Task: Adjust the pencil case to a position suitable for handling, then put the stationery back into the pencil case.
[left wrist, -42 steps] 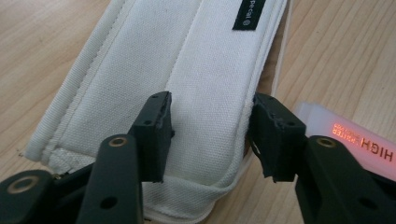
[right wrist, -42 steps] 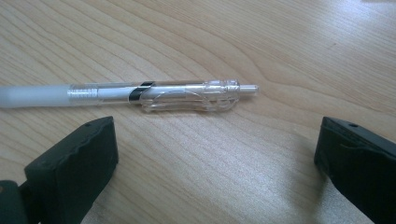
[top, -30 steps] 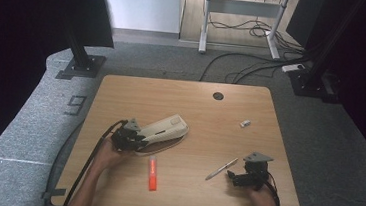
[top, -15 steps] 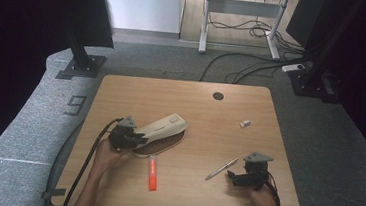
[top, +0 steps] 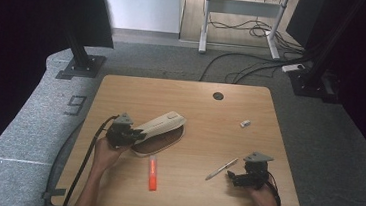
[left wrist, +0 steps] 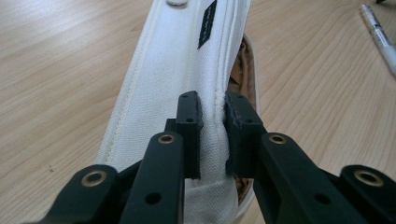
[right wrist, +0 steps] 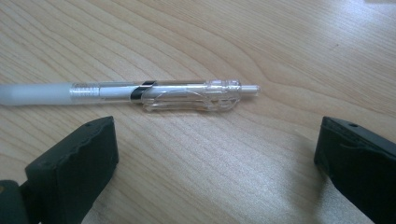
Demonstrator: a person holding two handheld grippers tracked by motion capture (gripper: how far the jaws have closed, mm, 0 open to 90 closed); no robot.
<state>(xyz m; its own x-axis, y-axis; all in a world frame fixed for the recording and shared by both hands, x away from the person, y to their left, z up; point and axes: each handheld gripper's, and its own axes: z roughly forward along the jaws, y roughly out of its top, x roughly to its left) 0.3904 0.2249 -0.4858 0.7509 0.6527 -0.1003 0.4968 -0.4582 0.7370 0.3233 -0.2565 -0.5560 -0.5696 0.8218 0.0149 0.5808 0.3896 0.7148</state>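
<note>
From the high view, we see the left tool [top: 135, 135] pinching the near-left end of the white pencil case [top: 161, 125], which lies left of centre on the bench [top: 198, 194], its flap propped over a brown interior. The orange marker [top: 152, 173] sits just near of it. Compared with a second ago, the case's far end sits lower and the left jaws have just been closing onto the fabric.

In the left gripper view, we find the pads [left wrist: 189, 121] clamped on a thin fold by the seam; we judge that it could slip out if lifted fast.

In the right gripper view, the right tool [right wrist: 215, 154] stands wide, nothing between its jaws, the clear pen [right wrist: 140, 93] just beyond; a careless advance could roll it.
</note>
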